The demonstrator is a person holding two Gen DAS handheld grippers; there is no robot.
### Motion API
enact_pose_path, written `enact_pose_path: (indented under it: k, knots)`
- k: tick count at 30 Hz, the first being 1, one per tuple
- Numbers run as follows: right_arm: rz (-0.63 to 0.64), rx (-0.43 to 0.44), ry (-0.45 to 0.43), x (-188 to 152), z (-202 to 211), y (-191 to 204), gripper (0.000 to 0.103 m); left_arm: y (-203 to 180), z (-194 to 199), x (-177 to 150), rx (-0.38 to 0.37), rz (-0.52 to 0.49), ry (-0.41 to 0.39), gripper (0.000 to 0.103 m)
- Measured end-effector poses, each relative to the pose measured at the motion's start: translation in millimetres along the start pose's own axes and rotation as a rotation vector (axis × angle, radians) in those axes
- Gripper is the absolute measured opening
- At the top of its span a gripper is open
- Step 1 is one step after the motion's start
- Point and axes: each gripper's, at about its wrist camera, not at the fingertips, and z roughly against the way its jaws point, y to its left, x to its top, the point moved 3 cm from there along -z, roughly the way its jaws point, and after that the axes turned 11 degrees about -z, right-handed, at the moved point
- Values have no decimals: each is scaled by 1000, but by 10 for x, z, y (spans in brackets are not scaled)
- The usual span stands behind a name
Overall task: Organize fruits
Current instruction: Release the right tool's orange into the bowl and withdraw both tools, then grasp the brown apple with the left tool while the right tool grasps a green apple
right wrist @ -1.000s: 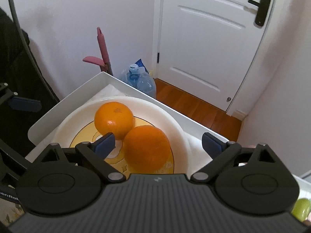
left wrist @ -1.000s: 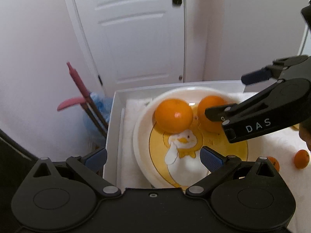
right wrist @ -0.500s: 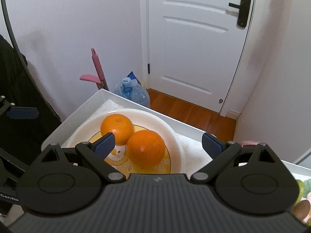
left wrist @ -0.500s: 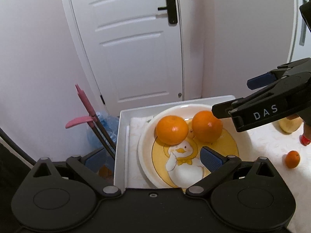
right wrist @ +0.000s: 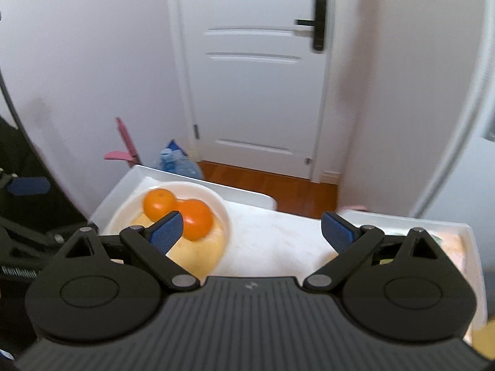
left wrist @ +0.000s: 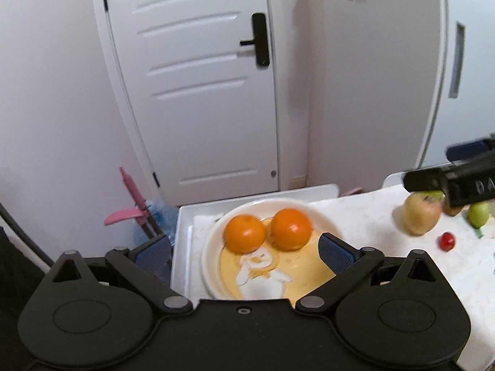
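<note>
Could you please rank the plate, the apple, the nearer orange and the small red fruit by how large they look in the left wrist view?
1. plate
2. apple and nearer orange: they look about alike, and blur makes ranking them unsure
3. small red fruit

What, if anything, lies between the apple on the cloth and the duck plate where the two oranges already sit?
Nothing visible: bare white cloth separates the apple from the plate. The oranges fill its far side; the near side is free. Both tongs are open and empty.
</note>
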Motion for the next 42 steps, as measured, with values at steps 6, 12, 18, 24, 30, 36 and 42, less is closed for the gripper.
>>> enact_pose_path:
  k: [6,12,18,24,30,36,42]
  knots:
    - [-58,-68,-13,-144,383,-546,103,-363,143,160,-64,8,-38,103]
    - [-118,-114,-12,-299,695,-1158,103,-853,236,344,-104,-2,-62,103]
    - [-156,-150,0,-380,791,-1727,103,-1354,162,552,-134,-7,-52,103]
    - [-175,-159,29,-474,654,-2178,103,-1858,-58,688,-133,-30,-23,103]
    - [-204,-165,63,-590,372,-2503,103,-2219,-478,705,-124,-7,30,101]
    - [-226,-156,82,-702,84,-2662,103,-2446,-919,671,-89,0,74,97]
    - [-240,-144,74,-800,-131,-2716,101,-2603,-1264,601,-62,-10,110,97]
